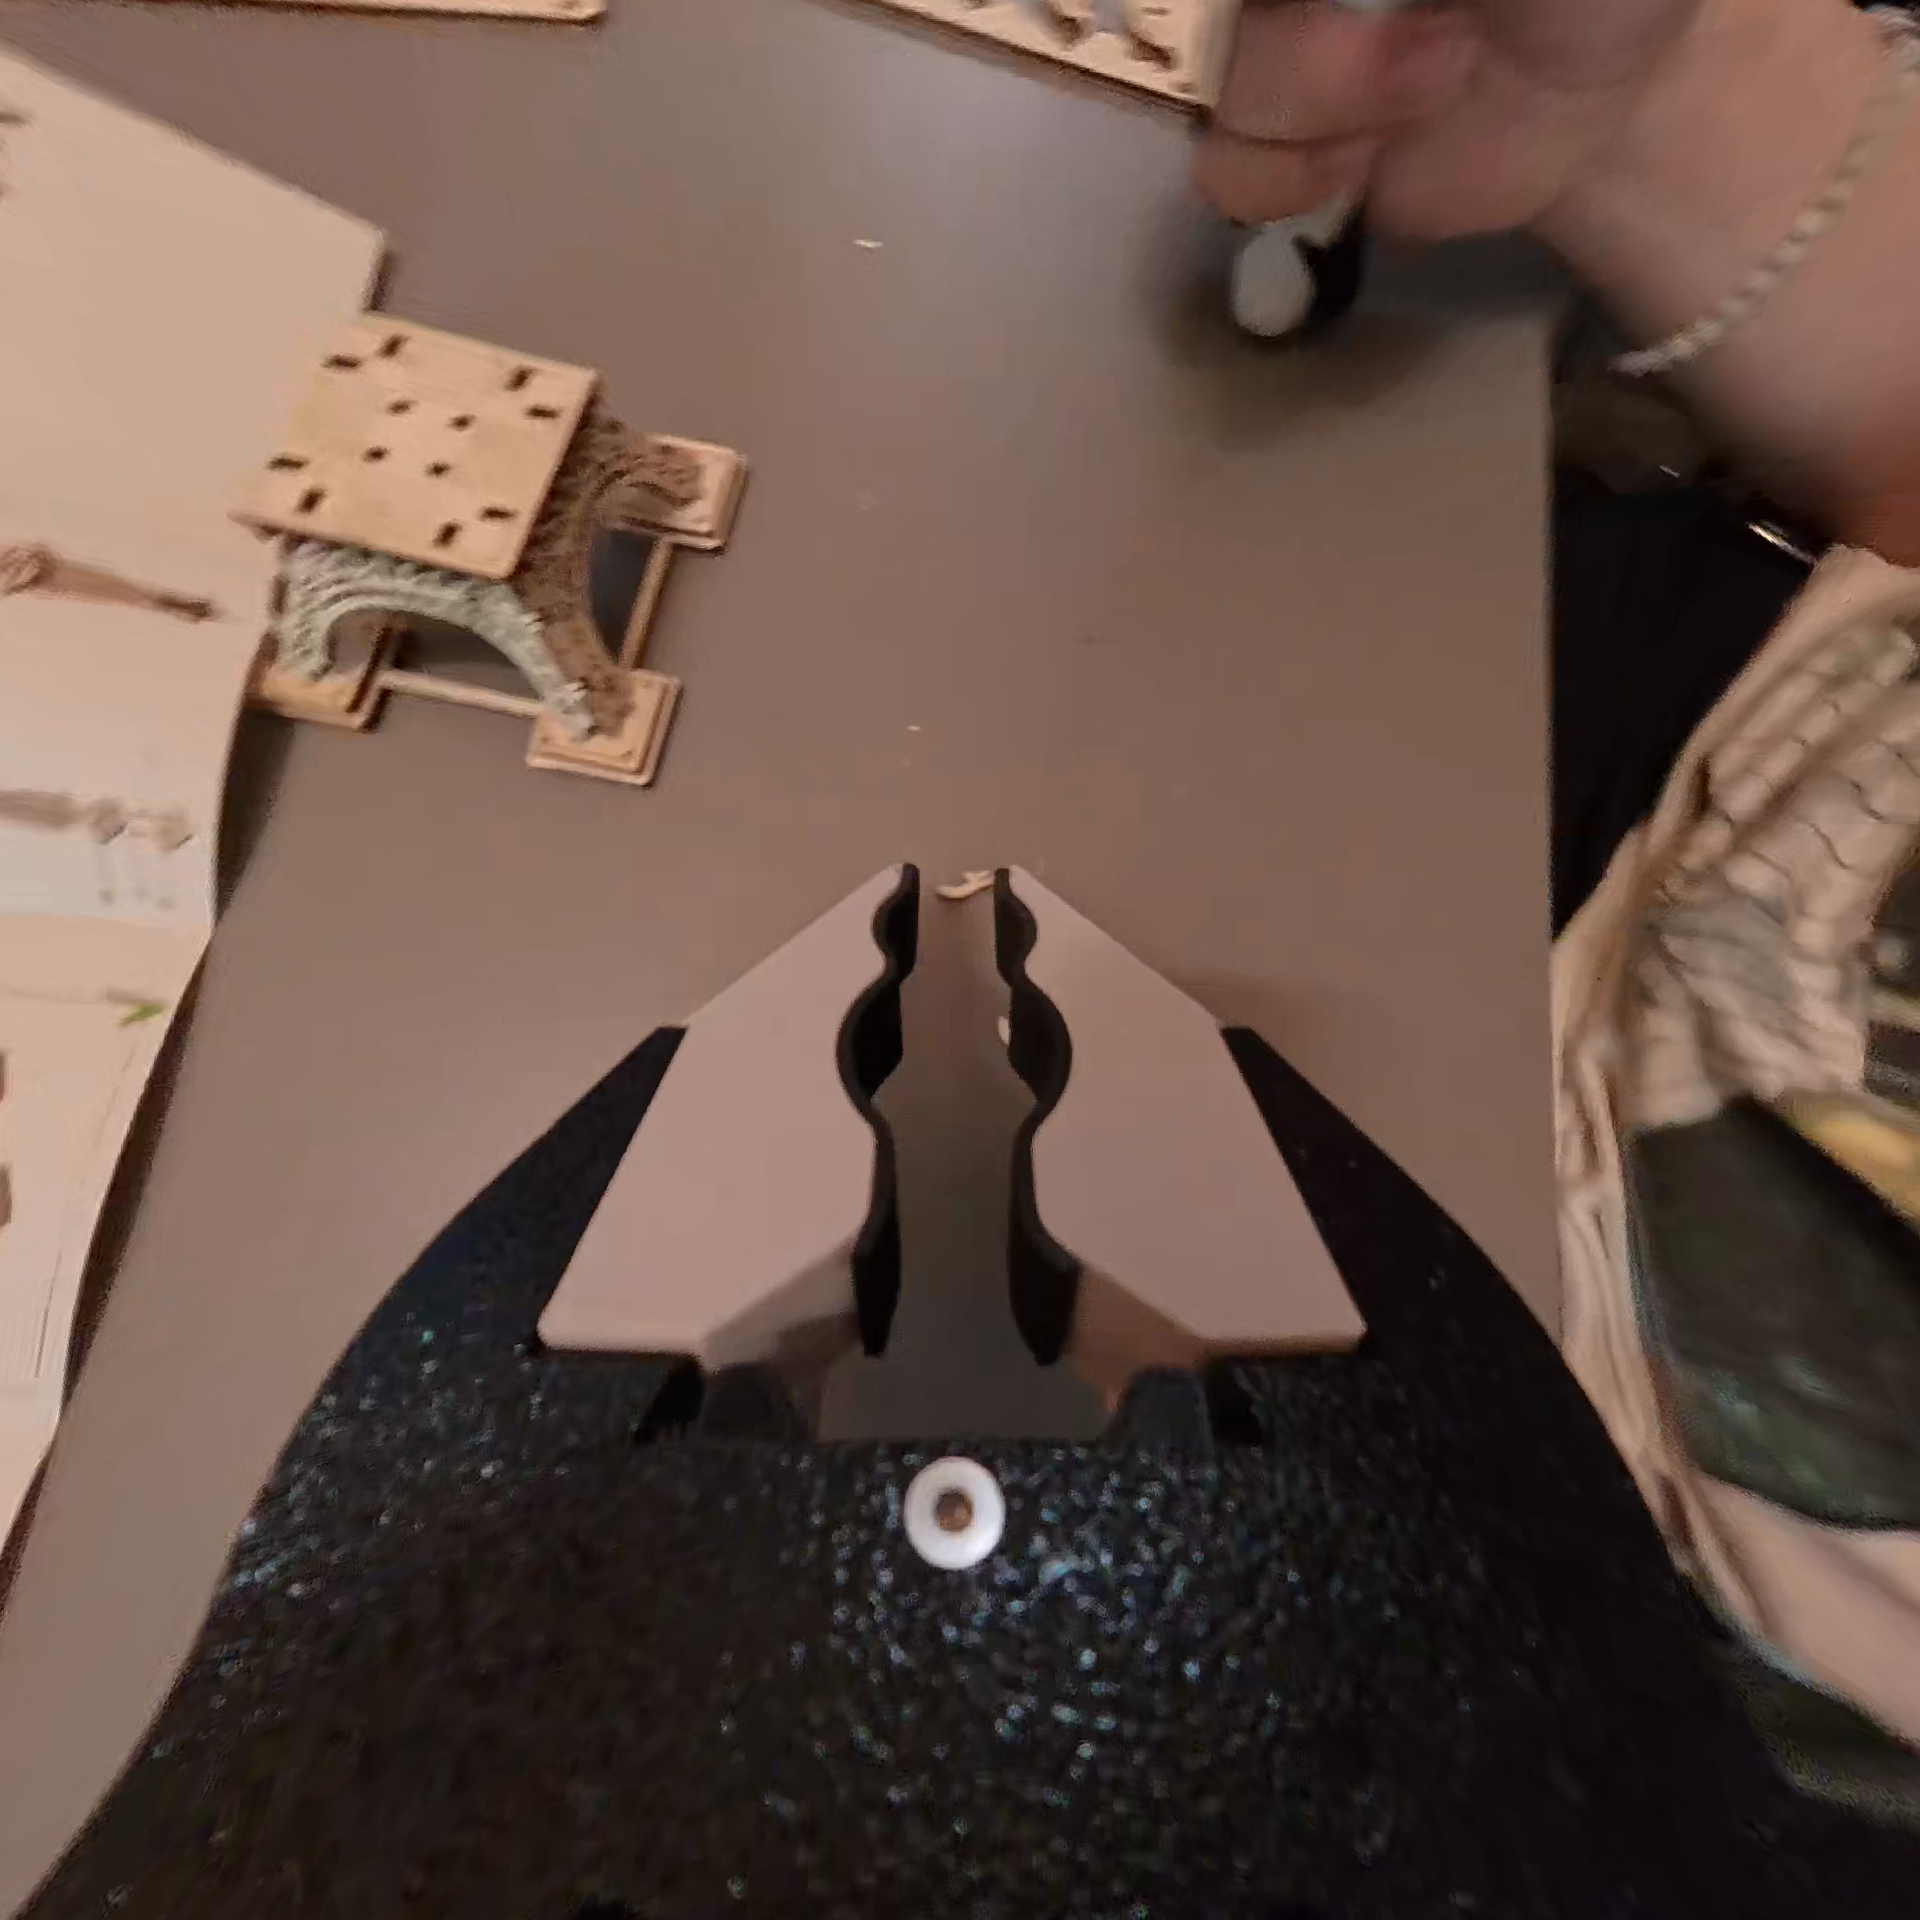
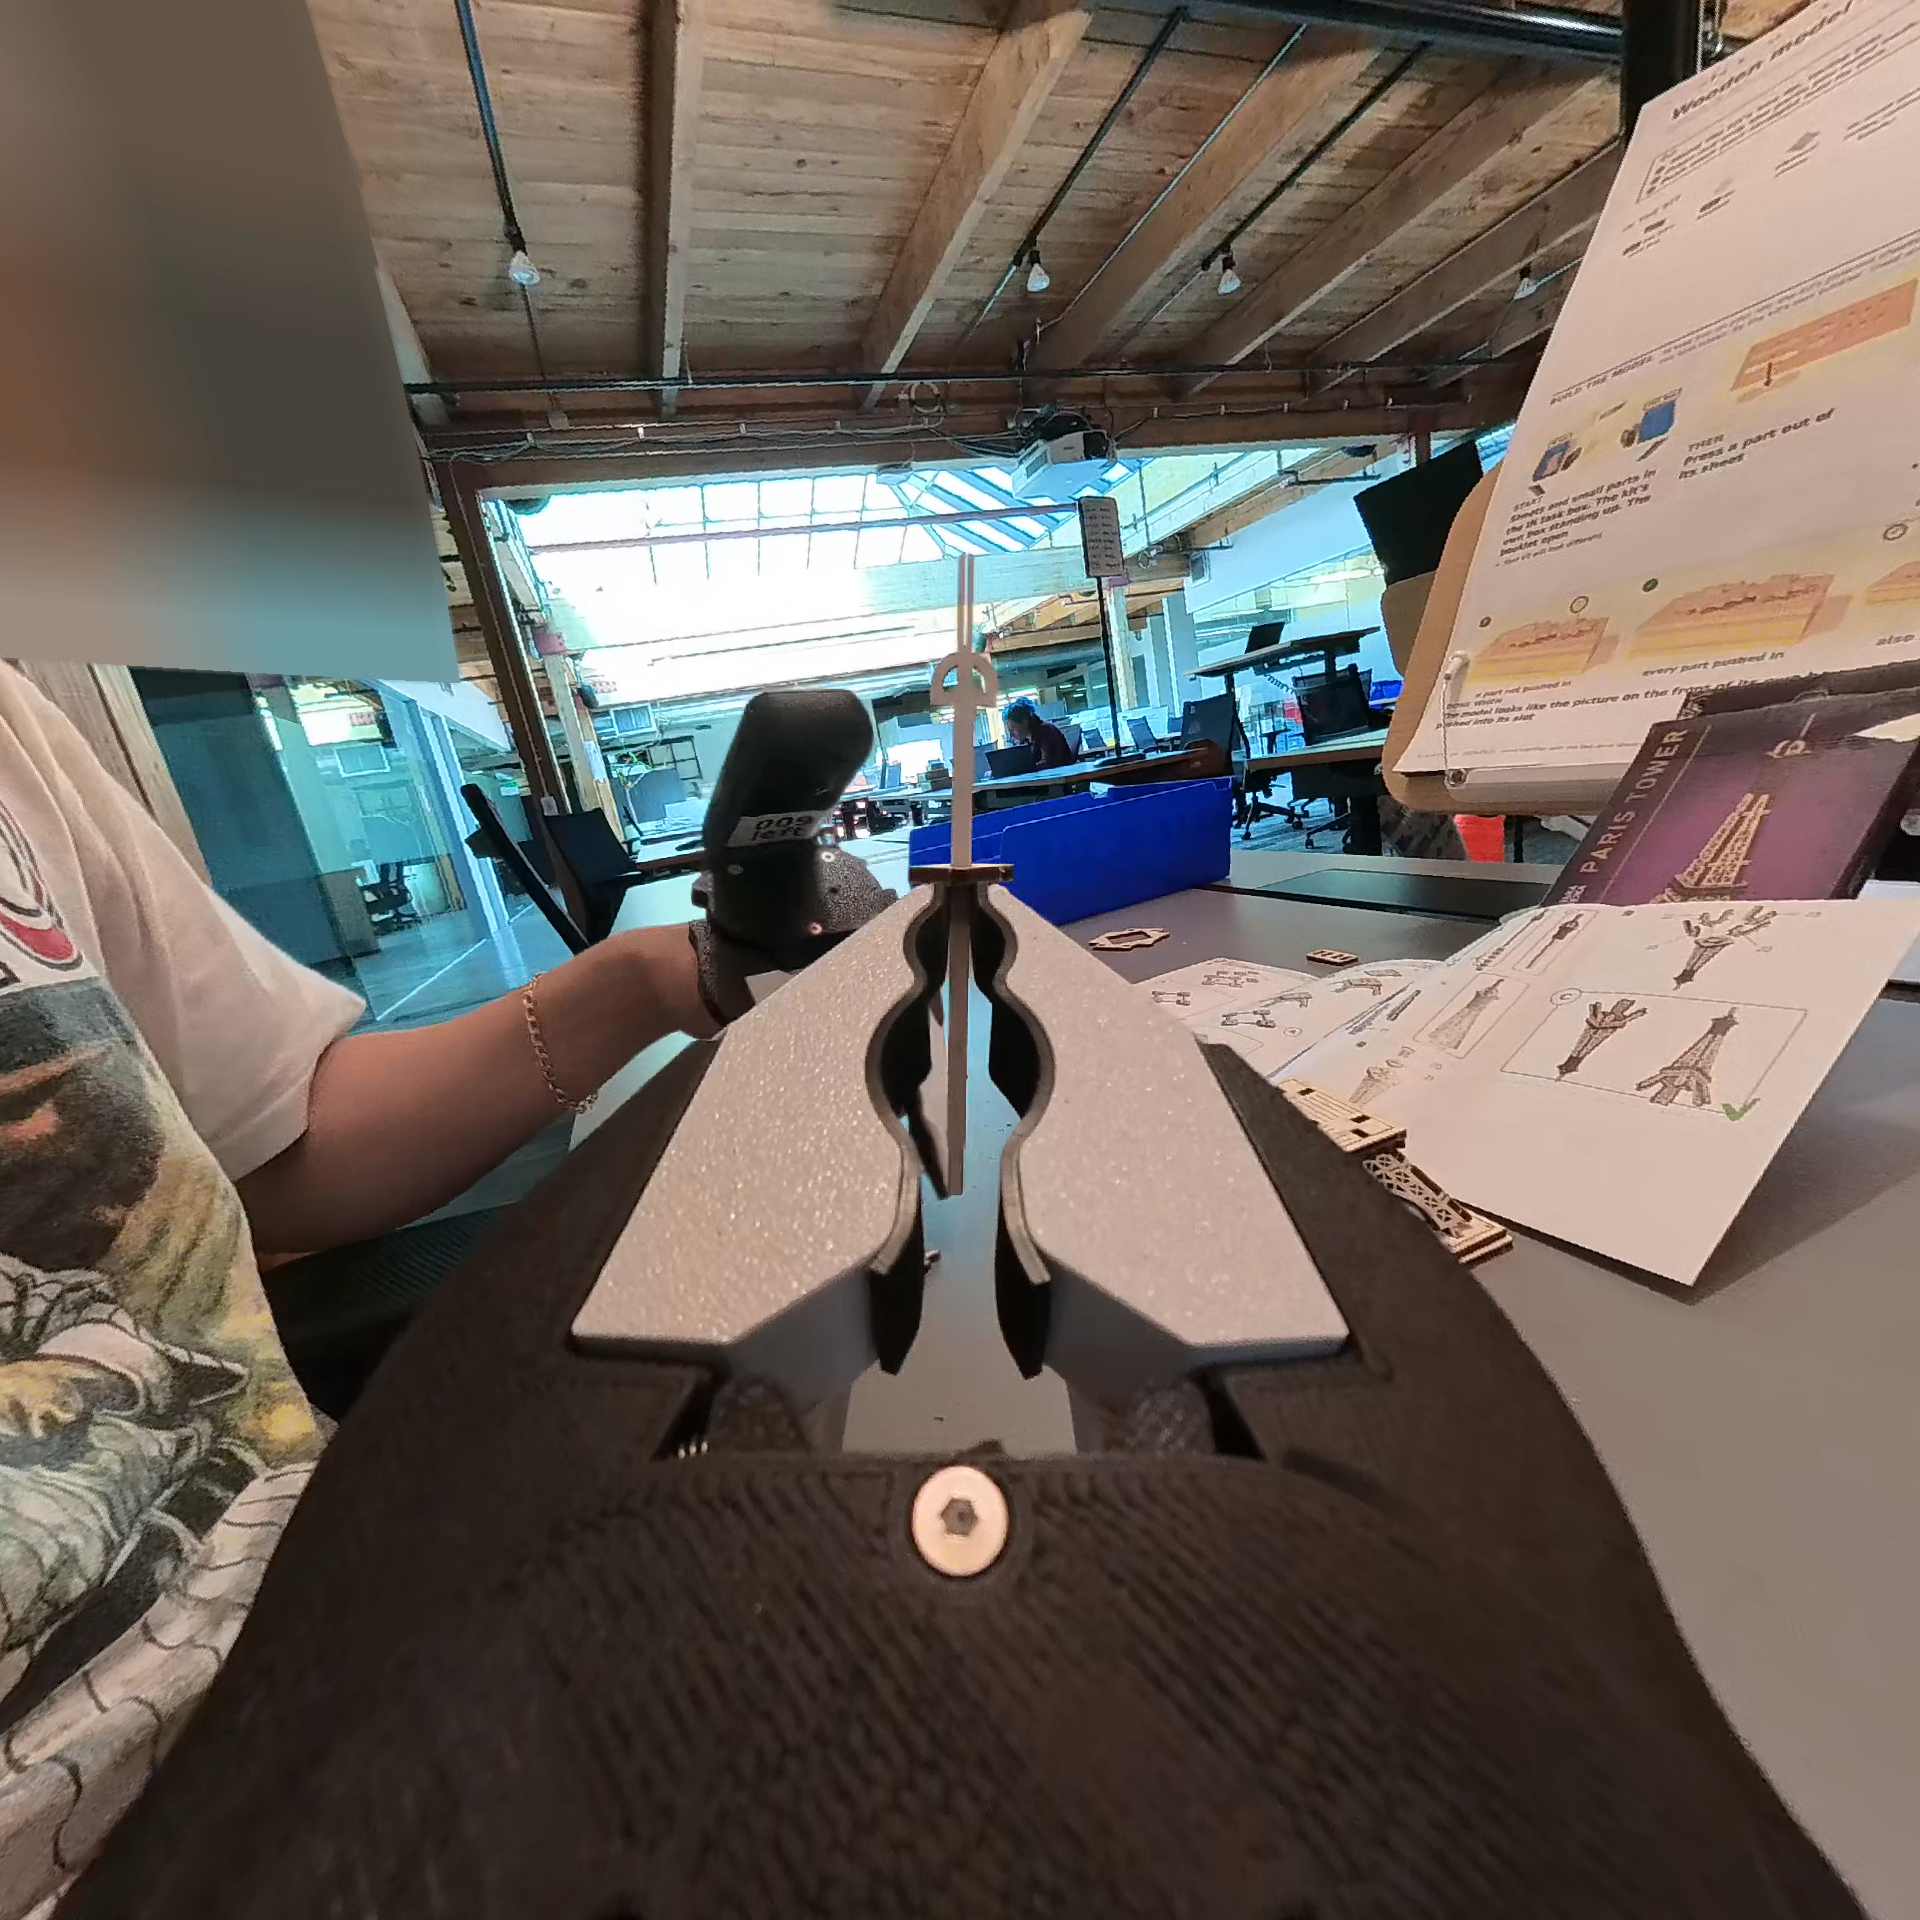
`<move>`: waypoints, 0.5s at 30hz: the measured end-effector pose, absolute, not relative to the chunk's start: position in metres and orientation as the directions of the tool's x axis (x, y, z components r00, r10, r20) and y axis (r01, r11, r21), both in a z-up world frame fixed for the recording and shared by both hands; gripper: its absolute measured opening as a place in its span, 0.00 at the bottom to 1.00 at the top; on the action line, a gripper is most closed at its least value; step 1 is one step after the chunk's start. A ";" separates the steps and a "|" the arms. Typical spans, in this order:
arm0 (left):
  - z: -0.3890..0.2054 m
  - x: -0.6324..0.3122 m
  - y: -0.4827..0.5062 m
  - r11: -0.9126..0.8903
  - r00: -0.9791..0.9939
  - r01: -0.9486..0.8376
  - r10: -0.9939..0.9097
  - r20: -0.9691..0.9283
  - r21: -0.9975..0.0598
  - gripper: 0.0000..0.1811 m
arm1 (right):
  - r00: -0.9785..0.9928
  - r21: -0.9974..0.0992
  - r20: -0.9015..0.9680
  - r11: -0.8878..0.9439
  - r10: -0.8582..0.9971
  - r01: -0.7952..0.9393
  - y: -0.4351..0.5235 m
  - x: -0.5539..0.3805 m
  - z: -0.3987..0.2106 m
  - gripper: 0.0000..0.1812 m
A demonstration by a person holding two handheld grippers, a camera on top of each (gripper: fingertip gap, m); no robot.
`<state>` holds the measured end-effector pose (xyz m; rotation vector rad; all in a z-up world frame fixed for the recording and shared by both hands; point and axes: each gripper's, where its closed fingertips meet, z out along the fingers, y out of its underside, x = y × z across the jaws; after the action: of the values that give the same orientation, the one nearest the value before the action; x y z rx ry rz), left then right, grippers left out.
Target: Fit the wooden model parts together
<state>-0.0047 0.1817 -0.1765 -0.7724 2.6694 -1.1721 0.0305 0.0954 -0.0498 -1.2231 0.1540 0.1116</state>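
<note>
In the left wrist view my left gripper point(image 1: 956, 878) points down at the table, its jaws a narrow gap apart with nothing between them. A tiny wooden scrap point(image 1: 958, 886) lies on the table just past its tips. The wooden tower base point(image 1: 468, 540), arched legs under a slotted square plate, stands to the far left. My right gripper point(image 2: 961, 904) is shut on a thin wooden spire point(image 2: 964, 727) that stands upright through a small square plate point(image 2: 961, 875) resting at the fingertips. The left gripper also shows in the right wrist view point(image 2: 790, 810), behind and to the left.
A booklet point(image 1: 94, 623) and part sheets point(image 1: 1091, 42) lie at the table's left and far edges. A hand point(image 1: 1455, 114) is at the upper right. An open booklet point(image 2: 1558, 1039), a lattice part point(image 2: 1423, 1195), the kit box point(image 2: 1745, 821) and a blue bin point(image 2: 1091, 852) are on the right. My right fingertips sit around 15 cm from my left ones.
</note>
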 end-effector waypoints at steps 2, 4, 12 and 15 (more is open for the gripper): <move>-0.177 -0.003 0.183 0.589 -0.893 -0.319 -0.448 0.028 -0.742 0.05 | 0.984 -0.927 -0.180 0.335 0.006 -0.172 0.096 0.030 -0.050 0.00; -0.182 -0.003 0.187 0.585 -0.897 -0.340 -0.438 0.066 -0.737 0.05 | 0.984 -0.927 -0.178 0.333 0.005 -0.170 0.096 0.030 -0.050 0.00; -0.187 -0.008 0.178 0.507 -0.861 -0.466 -0.448 0.240 -0.725 0.06 | 0.984 -0.930 -0.178 0.326 0.004 -0.170 0.097 0.030 -0.051 0.00; -0.193 -0.004 0.178 0.567 -0.883 -0.397 -0.450 0.133 -0.722 0.06 | 0.983 -0.929 -0.184 0.325 0.008 -0.176 0.097 0.030 -0.051 0.00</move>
<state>-0.0042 0.1782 -0.1933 -0.7368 2.7222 -1.2279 0.0305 0.0974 -0.0510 -1.2358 0.1559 0.1212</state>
